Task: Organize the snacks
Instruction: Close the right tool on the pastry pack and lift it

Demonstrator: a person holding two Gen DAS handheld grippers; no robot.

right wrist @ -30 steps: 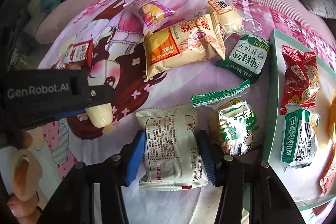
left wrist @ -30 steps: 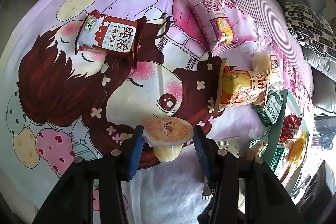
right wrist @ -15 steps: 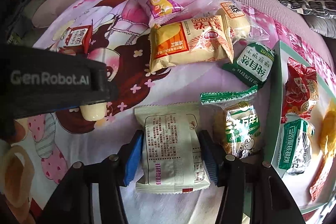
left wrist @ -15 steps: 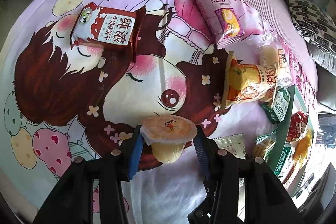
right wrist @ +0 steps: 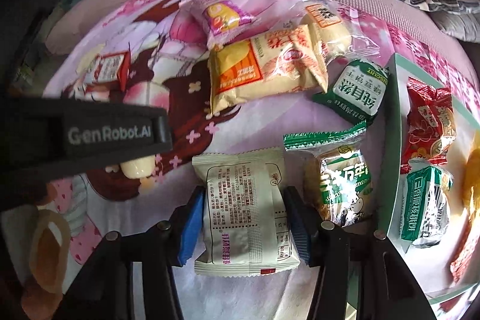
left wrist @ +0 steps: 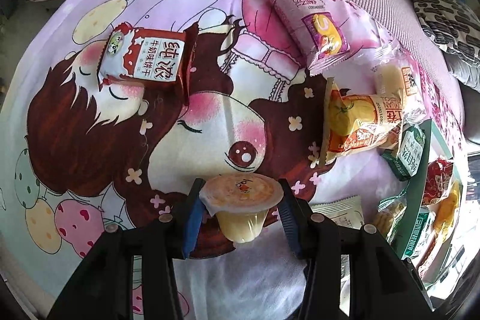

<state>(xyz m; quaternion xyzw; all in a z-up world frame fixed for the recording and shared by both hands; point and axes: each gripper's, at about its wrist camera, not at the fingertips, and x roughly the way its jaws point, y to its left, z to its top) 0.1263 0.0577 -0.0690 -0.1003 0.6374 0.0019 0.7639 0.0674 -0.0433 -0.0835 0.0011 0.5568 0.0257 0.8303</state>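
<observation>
The left gripper (left wrist: 241, 210) points steeply down over a cartoon-print blanket (left wrist: 126, 140) and is clamped on a jelly cup (left wrist: 241, 200): its blue-padded fingers (left wrist: 193, 213) press the cup's sides just under the foil lid, and the cup hangs clear of the cloth. In the right wrist view the same cup (right wrist: 136, 168) shows pale below that gripper's black body.

The right gripper (right wrist: 241, 225) straddles a white biscuit packet (right wrist: 243, 212) lying printed side up on the blanket. Its jaws have just been closing, and the blue fingers (right wrist: 192, 225) now sit against the packet's two long edges, gripping it.

Taking the white packet as the landmark: just to its right lies a green-and-clear snack bag (right wrist: 339, 179); beyond that stands the teal rim of a tray (right wrist: 393, 146), which holds a red packet (right wrist: 426, 122) and a green-and-white packet (right wrist: 426, 200). Above the white packet lies a large yellow bag (right wrist: 264, 71), with a green biscuit packet (right wrist: 357, 90) to that bag's right and a pink packet (right wrist: 223, 17) farther up. Far up and left of it rests a red-and-white milk biscuit packet (right wrist: 108, 68).
</observation>
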